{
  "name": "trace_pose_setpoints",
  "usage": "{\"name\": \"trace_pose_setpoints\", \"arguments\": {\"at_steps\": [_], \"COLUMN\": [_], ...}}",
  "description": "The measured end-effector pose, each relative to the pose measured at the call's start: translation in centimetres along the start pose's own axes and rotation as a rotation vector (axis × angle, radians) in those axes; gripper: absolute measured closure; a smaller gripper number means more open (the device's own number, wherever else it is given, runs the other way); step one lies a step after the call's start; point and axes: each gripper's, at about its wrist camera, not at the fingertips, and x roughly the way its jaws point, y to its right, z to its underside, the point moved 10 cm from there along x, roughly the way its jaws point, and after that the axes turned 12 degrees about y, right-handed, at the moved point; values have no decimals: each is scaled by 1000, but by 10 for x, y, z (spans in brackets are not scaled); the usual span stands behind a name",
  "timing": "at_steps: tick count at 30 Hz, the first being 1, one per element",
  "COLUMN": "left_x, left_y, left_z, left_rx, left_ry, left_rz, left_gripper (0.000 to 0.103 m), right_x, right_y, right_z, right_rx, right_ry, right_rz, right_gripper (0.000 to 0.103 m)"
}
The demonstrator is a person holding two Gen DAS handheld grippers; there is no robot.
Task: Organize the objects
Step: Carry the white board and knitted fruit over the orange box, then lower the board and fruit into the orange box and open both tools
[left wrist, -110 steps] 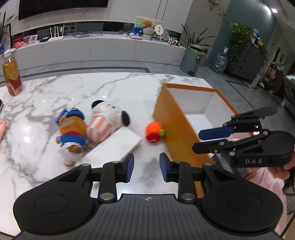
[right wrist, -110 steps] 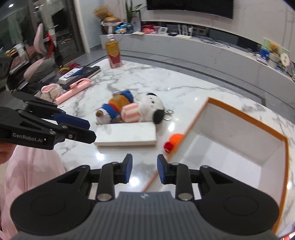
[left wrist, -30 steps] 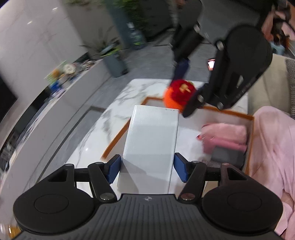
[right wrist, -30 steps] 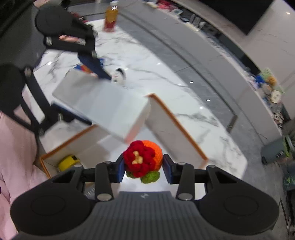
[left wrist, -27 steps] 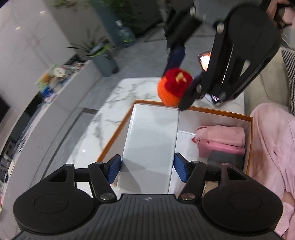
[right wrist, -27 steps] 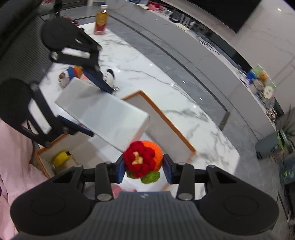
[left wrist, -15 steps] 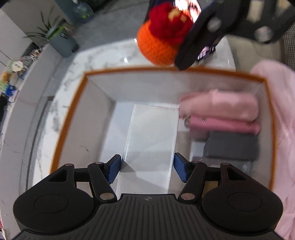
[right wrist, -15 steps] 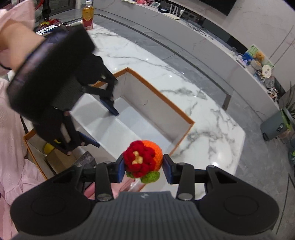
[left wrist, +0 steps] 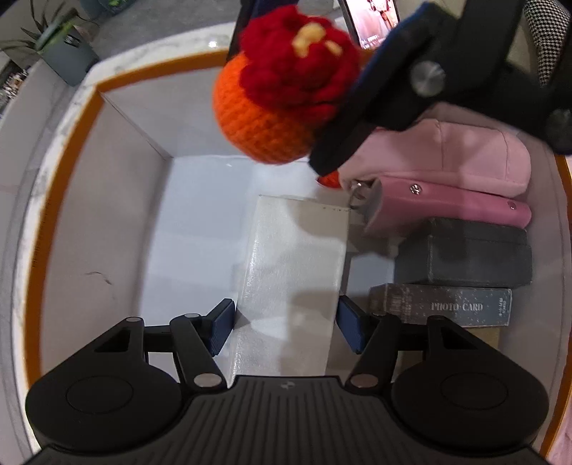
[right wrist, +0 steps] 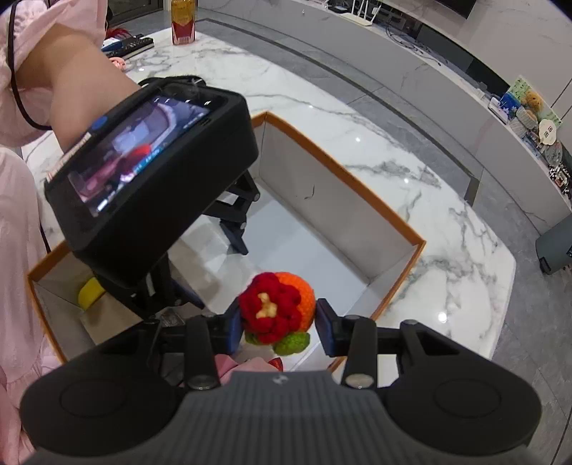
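My left gripper (left wrist: 286,327) is shut on a long white box (left wrist: 296,268) and points steeply down into the orange-rimmed storage box (left wrist: 118,200); the white box's far end is near the floor, beside the pink items. My right gripper (right wrist: 277,322) is shut on an orange and red crochet toy (right wrist: 277,307) with a green leaf. It hangs above the storage box's open half. In the left wrist view that toy (left wrist: 282,96) fills the upper middle. The left gripper's body and screen (right wrist: 150,171) hide much of the storage box interior in the right wrist view.
Along one side of the storage box lie a pink pouch (left wrist: 447,161), a pink case (left wrist: 454,211), a dark grey box (left wrist: 464,257) and a "PHOTO CARD" box (left wrist: 443,306). A yellow object (right wrist: 89,291) sits in a corner. The storage box stands on a marble table (right wrist: 447,221); a bottle (right wrist: 183,21) stands far off.
My left gripper has tipped downward and sunk with the white box from above the rim into the storage box. My right gripper has come lower over the box, still on the toy.
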Motion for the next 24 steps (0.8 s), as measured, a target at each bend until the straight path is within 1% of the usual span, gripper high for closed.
{"name": "trace_pose_setpoints", "arguments": {"at_steps": [2,8,14,18,22,24], "left_x": [4,13,19,16,11,10], "left_y": [1,5,2,-3,-2,-2], "left_z": [3,6,10,15,20,23], "left_rx": [-2,55,26,-58,-24,-13], "left_ry": [-7,-40,-88,-104,-106,-112], "left_rz": [18,67,92,132,151,143], "left_gripper": [31,31,31,31,31,32], "right_x": [5,16,19,20,21,21], "right_y": [-1,-9,-9,-8,-8,-9], "right_z": [2,6,10,12,11,12], "right_rx": [1,-4,1,4,9,11], "right_ry": [-8,-27,-38,-43,-41,-43], "right_rz": [-4,-29,-29,-24,-23,-28], "right_gripper": [59,59,59,59,59,59]}}
